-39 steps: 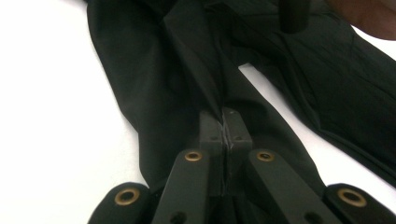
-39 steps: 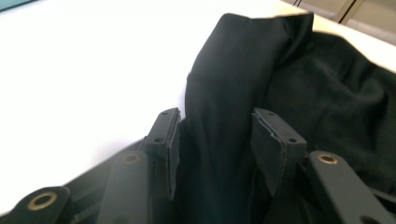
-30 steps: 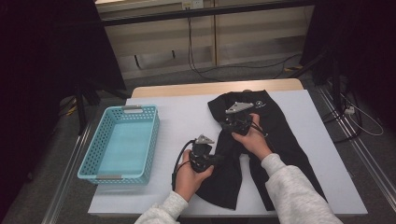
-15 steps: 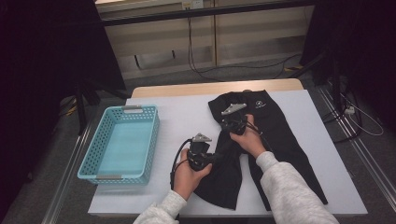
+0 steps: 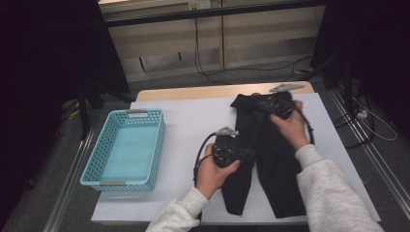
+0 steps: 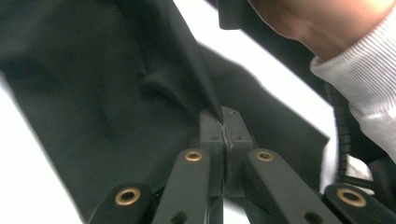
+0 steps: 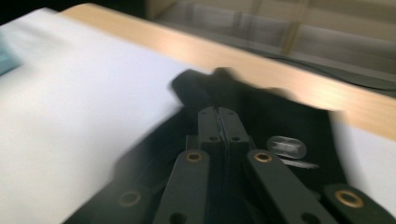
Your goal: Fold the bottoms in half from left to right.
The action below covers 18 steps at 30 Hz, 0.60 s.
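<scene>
Black trousers [image 5: 261, 145] pinched by both tongs (jaws closed).

My high view sits above my side of the table [image 5: 193, 121], looking forward and down over the whole top to the floor and wall beyond. The left gripper view rides close behind its own jaws, pointing down onto the black garment [image 6: 93, 93] from very near. The right gripper view looks more level across the table toward the far wooden edge; it is blurred, so I think it shares that garment [image 7: 280, 121].
</scene>
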Motion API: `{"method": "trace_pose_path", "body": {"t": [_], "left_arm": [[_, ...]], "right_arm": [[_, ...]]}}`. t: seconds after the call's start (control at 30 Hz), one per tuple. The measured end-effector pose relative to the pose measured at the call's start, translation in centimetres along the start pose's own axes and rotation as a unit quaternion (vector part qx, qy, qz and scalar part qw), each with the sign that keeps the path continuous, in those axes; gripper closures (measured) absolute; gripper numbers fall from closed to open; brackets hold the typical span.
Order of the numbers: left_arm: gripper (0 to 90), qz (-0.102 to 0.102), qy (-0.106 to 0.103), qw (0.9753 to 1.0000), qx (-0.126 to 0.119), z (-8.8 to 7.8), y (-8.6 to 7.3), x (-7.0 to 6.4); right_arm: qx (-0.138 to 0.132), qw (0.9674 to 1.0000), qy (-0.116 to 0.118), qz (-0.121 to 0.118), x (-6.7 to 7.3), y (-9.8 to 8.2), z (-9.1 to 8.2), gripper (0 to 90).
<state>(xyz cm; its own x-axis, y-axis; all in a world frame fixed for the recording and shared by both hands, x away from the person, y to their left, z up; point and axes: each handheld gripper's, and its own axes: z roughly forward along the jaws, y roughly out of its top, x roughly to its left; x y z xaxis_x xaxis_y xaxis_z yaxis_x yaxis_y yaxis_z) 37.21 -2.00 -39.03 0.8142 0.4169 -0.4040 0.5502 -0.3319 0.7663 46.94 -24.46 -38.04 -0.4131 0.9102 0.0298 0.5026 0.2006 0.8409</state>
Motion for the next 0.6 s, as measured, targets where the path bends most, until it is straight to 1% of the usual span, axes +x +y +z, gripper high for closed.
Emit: {"method": "trace_pose_path", "body": {"t": [0.03,0.07,0.1,0.13,0.17,0.2,0.23,0.27,0.3,0.33,0.37,0.4,0.43,0.47,0.53,0.57,0.6], "left_arm": [[88.1,0.011,-0.004,0.9999,-0.004,0.4,0.6,-0.6],[84.8,0.024,0.002,0.9997,-0.008,0.7,1.1,-1.0],[76.2,0.037,0.010,0.9992,-0.013,1.0,1.5,-1.0],[58.7,0.036,0.015,0.9991,-0.015,1.2,1.7,-0.9],[47.8,0.031,0.017,0.9993,-0.011,1.1,1.7,-0.6],[51.0,0.032,0.022,0.9992,-0.005,0.8,1.6,-0.1],[48.1,0.032,0.031,0.9990,0.001,0.5,1.3,0.4],[45.3,0.035,0.049,0.9982,0.002,0.3,1.0,1.0],[41.8,0.041,0.063,0.9971,0.013,0.0,0.7,1.6],[35.9,0.037,0.067,0.9970,0.012,-0.4,0.3,2.4],[31.6,0.034,0.076,0.9965,0.011,-0.8,-0.1,3.0],[30.2,0.039,0.086,0.9954,0.012,-1.2,-0.4,3.6],[27.9,0.044,0.096,0.9943,0.014,-1.6,-0.8,4.2],[24.5,0.040,0.106,0.9935,0.011,-2.0,-1.1,4.9],[22.9,0.036,0.116,0.9924,0.017,-2.8,-1.8,6.0],[22.3,0.033,0.125,0.9915,0.018,-3.2,-2.1,6.5],[22.1,0.036,0.133,0.9903,0.022,-3.5,-2.4,6.9]], "right_arm": [[-0.005,0.9997,-0.022,0.008,-1.2,0.1,-1.0,89.9],[-0.014,0.9990,-0.033,0.026,-2.5,0.1,-1.8,89.6],[-0.015,0.9984,-0.030,0.046,-3.7,-0.2,-2.2,86.2],[-0.006,0.9979,-0.034,0.055,-4.4,-0.6,-2.3,75.4],[0.004,0.9976,-0.053,0.044,-4.7,-1.0,-2.3,72.4],[0.011,0.9969,-0.065,0.043,-4.9,-1.5,-2.3,66.8],[0.017,0.9959,-0.074,0.050,-4.9,-2.0,-2.3,60.0],[0.023,0.9962,-0.073,0.042,-4.8,-2.5,-2.2,57.8],[0.030,0.9970,-0.064,0.029,-4.5,-2.9,-2.2,56.1],[0.034,0.9967,-0.069,0.026,-4.2,-3.3,-2.2,52.5],[0.036,0.9971,-0.065,0.017,-3.9,-3.7,-2.2,50.9],[0.043,0.9978,-0.050,0.012,-3.5,-4.2,-2.4,50.8],[0.042,0.9978,-0.050,0.010,-3.2,-4.6,-2.7,49.6],[0.040,0.9977,-0.053,0.010,-3.0,-5.1,-3.1,48.2],[0.051,0.9976,-0.045,0.006,-2.5,-5.9,-3.7,45.7],[0.055,0.9974,-0.046,0.008,-2.1,-6.5,-4.1,43.9],[0.061,0.9971,-0.045,0.001,-1.9,-7.1,-4.4,42.6]]}}
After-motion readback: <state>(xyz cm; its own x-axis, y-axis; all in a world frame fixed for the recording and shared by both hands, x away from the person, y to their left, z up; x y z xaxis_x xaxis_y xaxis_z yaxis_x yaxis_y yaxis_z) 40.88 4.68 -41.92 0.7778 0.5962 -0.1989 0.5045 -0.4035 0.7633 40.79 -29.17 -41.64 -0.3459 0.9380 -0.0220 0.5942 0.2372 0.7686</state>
